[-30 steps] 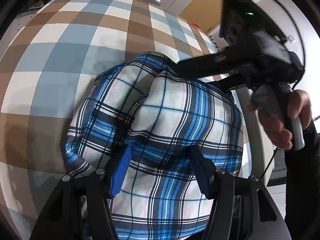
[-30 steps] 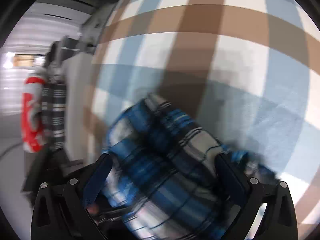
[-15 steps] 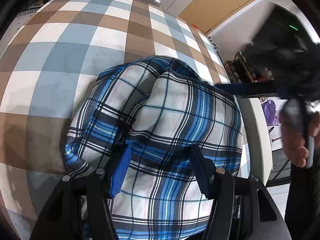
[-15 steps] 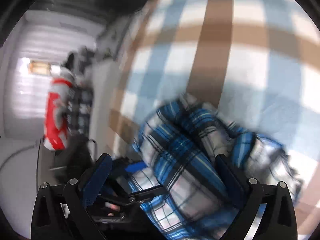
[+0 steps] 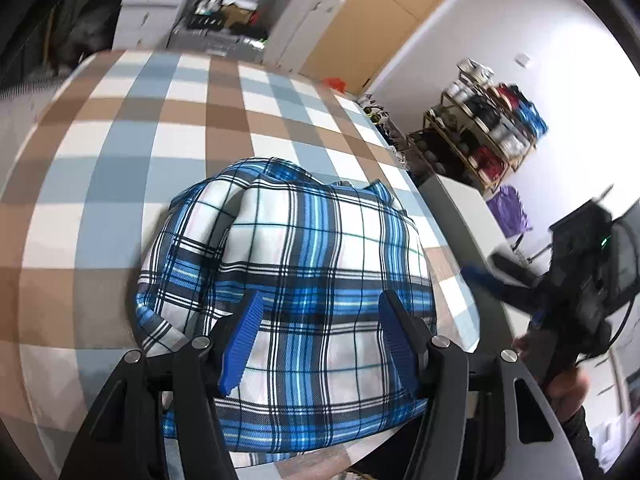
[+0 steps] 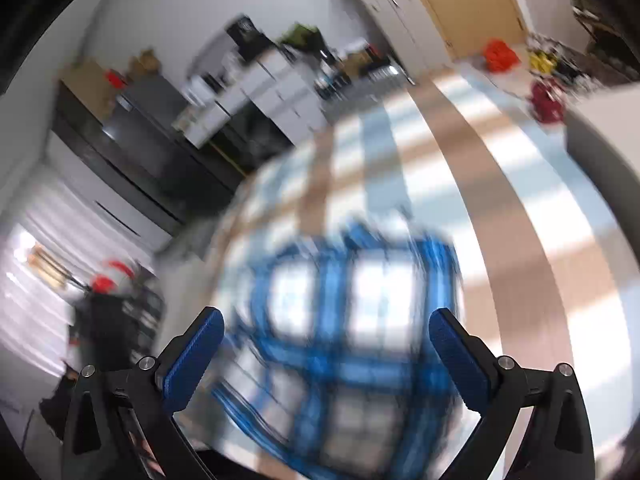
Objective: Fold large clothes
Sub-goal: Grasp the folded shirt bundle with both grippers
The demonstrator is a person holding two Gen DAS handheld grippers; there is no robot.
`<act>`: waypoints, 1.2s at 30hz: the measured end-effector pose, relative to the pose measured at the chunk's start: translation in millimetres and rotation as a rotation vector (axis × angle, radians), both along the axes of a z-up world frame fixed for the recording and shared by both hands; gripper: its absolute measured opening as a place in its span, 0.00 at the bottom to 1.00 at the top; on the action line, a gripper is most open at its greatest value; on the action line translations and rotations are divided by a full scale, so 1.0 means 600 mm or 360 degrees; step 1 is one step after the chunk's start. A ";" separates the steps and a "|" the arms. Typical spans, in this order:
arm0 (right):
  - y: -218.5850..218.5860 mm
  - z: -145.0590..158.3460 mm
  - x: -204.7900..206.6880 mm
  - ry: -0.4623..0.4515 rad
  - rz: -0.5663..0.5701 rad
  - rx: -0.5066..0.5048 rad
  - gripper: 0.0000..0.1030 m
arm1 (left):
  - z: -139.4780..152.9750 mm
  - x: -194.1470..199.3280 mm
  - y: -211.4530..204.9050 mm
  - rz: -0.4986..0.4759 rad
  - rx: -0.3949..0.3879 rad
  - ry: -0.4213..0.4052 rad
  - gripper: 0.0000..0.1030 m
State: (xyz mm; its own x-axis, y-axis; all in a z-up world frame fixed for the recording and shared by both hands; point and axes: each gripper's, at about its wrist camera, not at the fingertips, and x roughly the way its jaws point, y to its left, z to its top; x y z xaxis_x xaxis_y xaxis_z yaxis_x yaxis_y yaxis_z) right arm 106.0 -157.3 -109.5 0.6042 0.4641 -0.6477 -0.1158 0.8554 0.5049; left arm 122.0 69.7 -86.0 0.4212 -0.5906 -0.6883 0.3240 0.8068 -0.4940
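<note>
The left gripper [image 5: 320,340] points steeply downward, its blue fingers [image 5: 240,344] spread apart with nothing pinched between them. The right gripper [image 6: 326,354], gripped by a hand [image 5: 568,390], sits off to the left gripper's right, fingers [image 6: 456,360] wide apart.

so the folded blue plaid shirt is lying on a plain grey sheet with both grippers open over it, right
Not quite: the surface is not plain grey. The left wrist view shows the blue plaid shirt lying on a checked cover of brown, pale blue and white squares. The rest holds: the left gripper and the right gripper are both open, with the shirt beneath them.
</note>
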 end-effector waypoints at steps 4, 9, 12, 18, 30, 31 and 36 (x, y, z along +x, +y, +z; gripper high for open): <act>0.029 -0.063 -0.015 0.0120 0.0014 -0.0198 1.00 | -0.049 0.014 -0.012 -0.0020 0.0138 0.0150 0.53; 0.098 -0.102 0.002 0.0155 0.0141 -0.0779 1.00 | -0.082 0.019 -0.020 -0.0047 0.0307 0.0223 0.53; 0.109 -0.111 0.024 0.0194 0.0173 -0.0879 1.00 | -0.080 0.016 -0.023 -0.0045 0.0336 0.0212 0.53; 0.102 -0.124 0.087 0.0197 0.0249 -0.0929 1.00 | -0.081 0.026 -0.035 -0.0031 0.0375 0.0194 0.53; -0.031 -0.059 0.080 -0.0032 0.0267 -0.0108 1.00 | -0.046 0.009 -0.008 0.0149 0.0397 -0.0001 0.53; -0.050 -0.056 0.084 -0.0033 0.0240 -0.0014 1.00 | -0.041 0.007 -0.007 0.0164 0.0423 -0.0032 0.53; -0.106 -0.084 0.120 0.0119 0.0177 0.0298 1.00 | -0.043 0.020 0.020 0.0155 0.0365 0.0016 0.54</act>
